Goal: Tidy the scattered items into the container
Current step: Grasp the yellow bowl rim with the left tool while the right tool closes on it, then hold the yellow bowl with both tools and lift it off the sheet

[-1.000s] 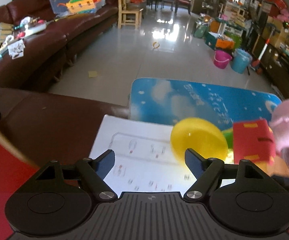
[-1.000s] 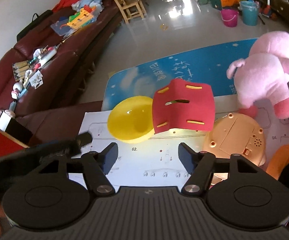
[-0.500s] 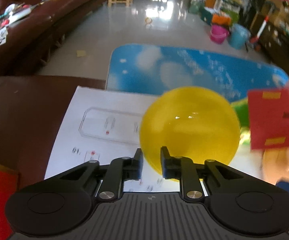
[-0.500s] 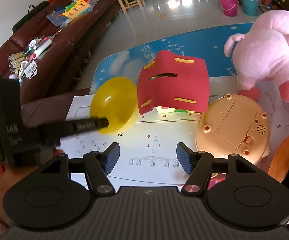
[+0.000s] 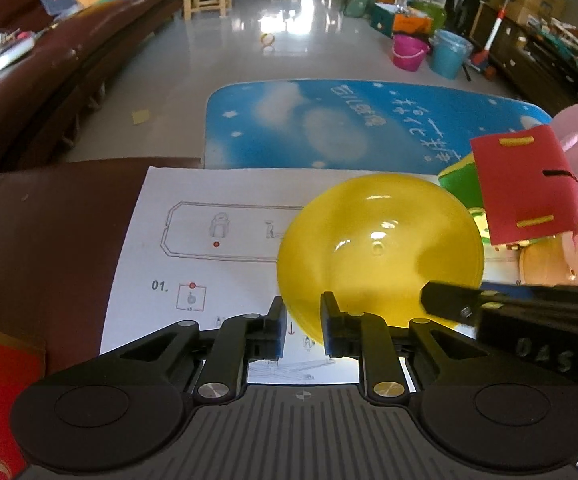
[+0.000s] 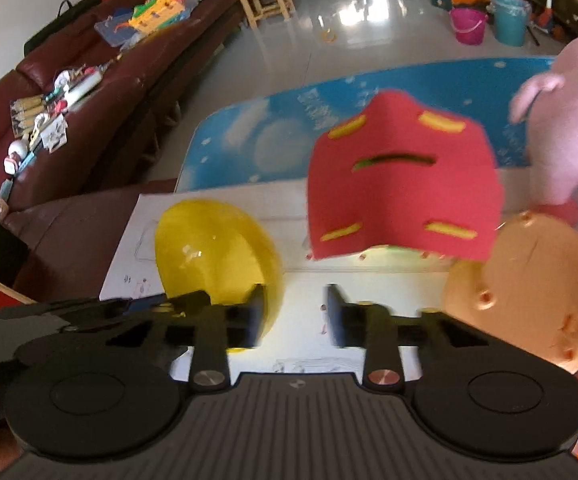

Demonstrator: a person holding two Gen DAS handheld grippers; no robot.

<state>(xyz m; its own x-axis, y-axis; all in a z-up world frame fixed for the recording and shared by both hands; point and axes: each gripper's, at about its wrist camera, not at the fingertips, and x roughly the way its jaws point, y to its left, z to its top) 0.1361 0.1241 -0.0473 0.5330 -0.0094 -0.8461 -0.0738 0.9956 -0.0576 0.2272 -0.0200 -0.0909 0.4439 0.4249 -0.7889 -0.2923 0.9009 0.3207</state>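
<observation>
Yellow dome (image 5: 381, 248) lying on instruction sheet (image 5: 209, 248), rounded side up, left gripper (image 5: 301, 326) nearly closed, pinching its near rim, right gripper (image 6: 293, 316) closing with nothing between its jaws, red foam piece (image 6: 403, 184) just beyond.

On the white printed instruction sheet (image 5: 225, 200), the step number "01." stands in black beside a small framed drawing. On the black body of the right gripper (image 5: 541, 352), which enters the left wrist view from the right, pale raised characters read about "0AS". The blue floor mat with white clouds (image 5: 329, 128) carries white handwritten-style characters, but I cannot read them.
</observation>
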